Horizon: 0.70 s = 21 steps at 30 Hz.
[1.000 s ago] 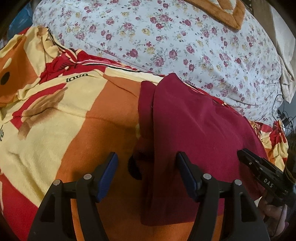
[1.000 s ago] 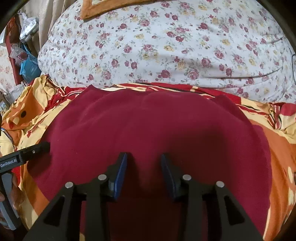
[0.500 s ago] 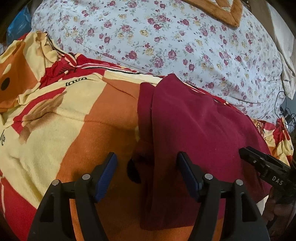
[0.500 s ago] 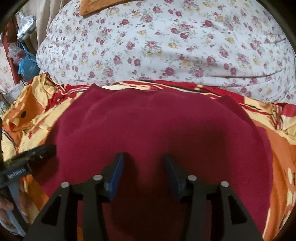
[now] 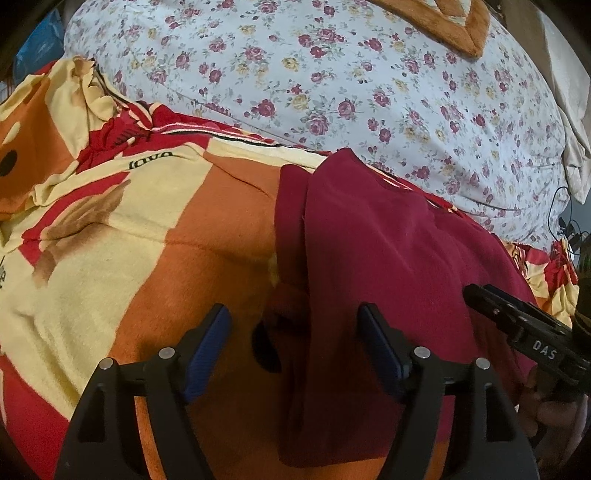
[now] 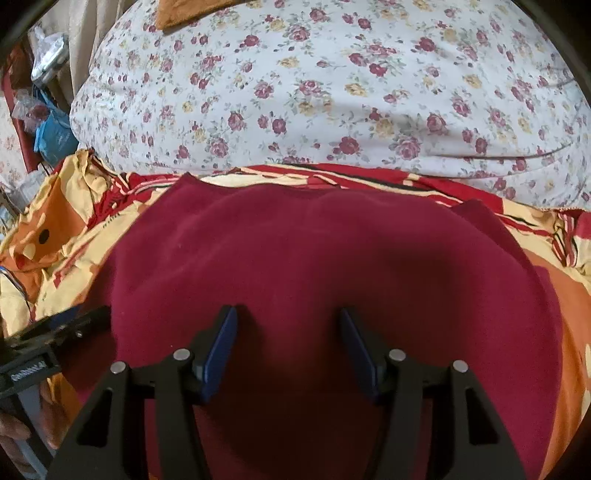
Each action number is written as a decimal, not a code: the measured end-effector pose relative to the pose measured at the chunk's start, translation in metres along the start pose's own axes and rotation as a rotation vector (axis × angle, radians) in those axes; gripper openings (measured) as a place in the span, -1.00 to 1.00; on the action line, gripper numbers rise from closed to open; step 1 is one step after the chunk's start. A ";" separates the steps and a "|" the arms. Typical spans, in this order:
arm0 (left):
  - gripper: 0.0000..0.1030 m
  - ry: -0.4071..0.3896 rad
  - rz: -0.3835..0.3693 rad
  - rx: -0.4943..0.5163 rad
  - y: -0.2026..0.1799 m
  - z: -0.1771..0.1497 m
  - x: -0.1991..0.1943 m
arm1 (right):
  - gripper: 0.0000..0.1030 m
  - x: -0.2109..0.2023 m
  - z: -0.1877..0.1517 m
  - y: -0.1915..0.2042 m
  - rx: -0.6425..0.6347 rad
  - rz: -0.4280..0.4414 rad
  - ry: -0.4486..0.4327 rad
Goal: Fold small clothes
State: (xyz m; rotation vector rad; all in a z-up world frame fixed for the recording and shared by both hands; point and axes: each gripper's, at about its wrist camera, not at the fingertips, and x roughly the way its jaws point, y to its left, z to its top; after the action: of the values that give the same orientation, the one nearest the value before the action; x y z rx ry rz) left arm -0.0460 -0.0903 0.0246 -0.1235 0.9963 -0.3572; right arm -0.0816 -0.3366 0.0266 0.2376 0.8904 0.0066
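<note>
A dark red garment (image 5: 388,266) lies folded on an orange, yellow and red blanket (image 5: 110,258). Its left edge shows two layers. My left gripper (image 5: 295,325) is open over that left edge, one finger over the blanket and one over the cloth. My right gripper (image 6: 288,325) is open and empty above the middle of the garment (image 6: 314,251). The right gripper's tip (image 5: 517,321) shows at the garment's right side in the left wrist view. The left gripper's tip (image 6: 55,332) shows at its left side in the right wrist view.
A large white floral pillow (image 5: 351,74) lies behind the garment, also in the right wrist view (image 6: 332,81). An orange cushion (image 5: 443,22) rests on top of it. Bags and clutter (image 6: 48,122) stand at the far left. Cables (image 5: 565,221) hang at the right.
My right gripper has opened wider over the garment. My left gripper has stayed open and barely moved. The garment lies as before.
</note>
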 end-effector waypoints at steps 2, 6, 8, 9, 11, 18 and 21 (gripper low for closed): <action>0.28 0.004 -0.007 -0.007 0.001 0.001 0.001 | 0.20 0.001 -0.001 -0.002 0.009 0.008 0.002; 0.28 0.015 -0.042 -0.043 0.006 0.007 0.002 | 0.20 -0.002 -0.004 0.001 -0.014 -0.006 0.006; 0.28 0.021 -0.052 -0.061 0.007 0.010 0.004 | 0.20 -0.005 -0.005 0.004 -0.019 -0.003 0.010; 0.28 0.024 -0.052 -0.061 0.007 0.012 0.006 | 0.20 -0.007 -0.006 0.004 -0.022 -0.002 0.013; 0.28 0.021 -0.046 -0.054 0.005 0.016 0.007 | 0.20 -0.012 -0.010 0.004 -0.028 0.002 0.014; 0.33 0.027 -0.035 -0.059 0.002 0.022 0.017 | 0.20 -0.022 -0.021 -0.007 -0.015 0.025 0.015; 0.34 0.028 -0.036 -0.062 0.001 0.023 0.020 | 0.20 -0.024 -0.024 -0.007 -0.028 0.026 0.013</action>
State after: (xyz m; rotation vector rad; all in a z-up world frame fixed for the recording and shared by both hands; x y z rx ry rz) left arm -0.0169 -0.0978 0.0212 -0.1934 1.0344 -0.3613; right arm -0.1160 -0.3411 0.0289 0.2229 0.8998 0.0453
